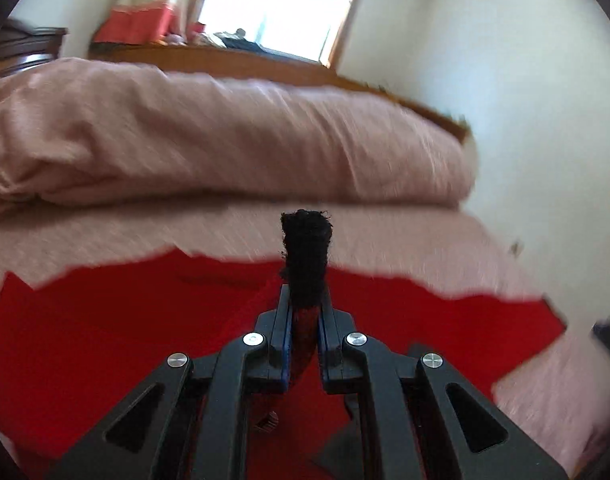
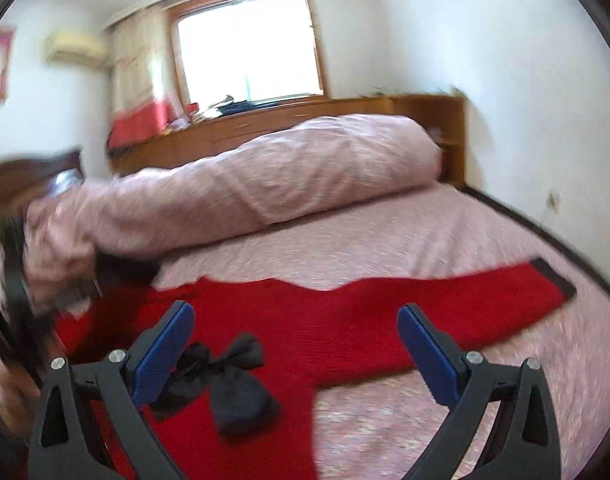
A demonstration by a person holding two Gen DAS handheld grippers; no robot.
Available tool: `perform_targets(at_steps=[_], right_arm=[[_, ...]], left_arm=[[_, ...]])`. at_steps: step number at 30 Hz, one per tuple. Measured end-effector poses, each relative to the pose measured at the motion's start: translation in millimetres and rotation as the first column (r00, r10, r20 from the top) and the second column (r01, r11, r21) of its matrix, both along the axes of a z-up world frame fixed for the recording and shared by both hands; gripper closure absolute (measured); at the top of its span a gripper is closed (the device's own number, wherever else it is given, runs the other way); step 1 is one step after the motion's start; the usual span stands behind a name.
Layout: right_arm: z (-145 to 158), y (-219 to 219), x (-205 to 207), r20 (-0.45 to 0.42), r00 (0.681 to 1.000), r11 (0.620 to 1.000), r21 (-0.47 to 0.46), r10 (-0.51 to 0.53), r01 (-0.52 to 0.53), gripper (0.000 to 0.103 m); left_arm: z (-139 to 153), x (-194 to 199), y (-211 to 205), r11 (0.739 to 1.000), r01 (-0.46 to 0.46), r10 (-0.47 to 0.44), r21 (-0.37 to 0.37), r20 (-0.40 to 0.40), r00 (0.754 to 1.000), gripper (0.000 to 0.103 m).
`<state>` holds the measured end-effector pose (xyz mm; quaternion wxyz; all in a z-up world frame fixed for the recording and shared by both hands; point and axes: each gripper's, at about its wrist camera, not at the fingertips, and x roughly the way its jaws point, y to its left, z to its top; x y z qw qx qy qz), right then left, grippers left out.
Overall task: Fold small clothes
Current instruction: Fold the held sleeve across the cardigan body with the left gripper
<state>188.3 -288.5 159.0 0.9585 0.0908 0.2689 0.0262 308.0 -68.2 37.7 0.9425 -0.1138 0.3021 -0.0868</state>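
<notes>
While left claw (image 1: 305,304) pinches cuff (image 1: 306,252), sweater (image 2: 345,320) spread.

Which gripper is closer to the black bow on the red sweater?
Right. The right gripper hangs open just above the black bow, which lies by its left finger. The left gripper is shut on the sweater's black cuff, off at the sweater's left end.

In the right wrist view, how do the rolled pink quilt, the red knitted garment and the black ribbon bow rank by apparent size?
1. Rolled pink quilt and red knitted garment: similar, unsure because the garment lies nearer.
2. Black ribbon bow: clearly smallest.
</notes>
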Motion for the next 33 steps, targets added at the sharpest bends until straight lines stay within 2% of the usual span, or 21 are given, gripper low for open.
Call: perform_targets(at_steps=[3,6,13,20,24,28,30,33], right_arm=[[-8,-32,3,-0.048,0.998,0.991,0.125,-0.042,0.048,0.000],[-15,-46,5,-0.089,0.994,0.986,0.150,-0.065,0.078,0.000],[-22,-52,0,-0.104,0.991,0.989,0.114,-0.079,0.090,0.000],[-26,-51,2,-0.127,0.990,0.988,0.130,-0.065,0.082,0.000],[-26,-48,2,-0.111,0.994,0.984,0.176,-0.021,0.041,0.000],[-27,-40,3,-0.124,0.992,0.991,0.131,-0.023,0.040,0.000],[-29,-38,4,-0.139,0.990,0.992,0.116,-0.030,0.047,0.000],[-34,-38,6,-0.163,0.986,0.991,0.124,-0.031,0.052,0.000]], left_arm=[[-16,-1,-19,0.998,0.024,-0.024,0.053,-0.015,1.000,0.099],[-18,-2,-26,0.998,0.029,-0.028,0.049,-0.020,0.999,0.099],[-15,-8,-32,0.998,0.060,-0.060,0.014,0.002,0.998,0.099],[-24,-9,-47,0.995,0.071,-0.071,0.077,-0.001,0.997,0.100],[-21,-13,-48,0.995,0.079,-0.080,0.062,0.019,0.997,0.100],[-17,-17,-54,0.993,0.090,-0.093,0.076,0.046,0.995,0.100],[-23,-16,-62,0.989,0.098,-0.102,0.115,0.030,0.994,0.100],[-29,-15,-66,0.986,0.116,-0.117,0.123,0.005,0.993,0.100]])
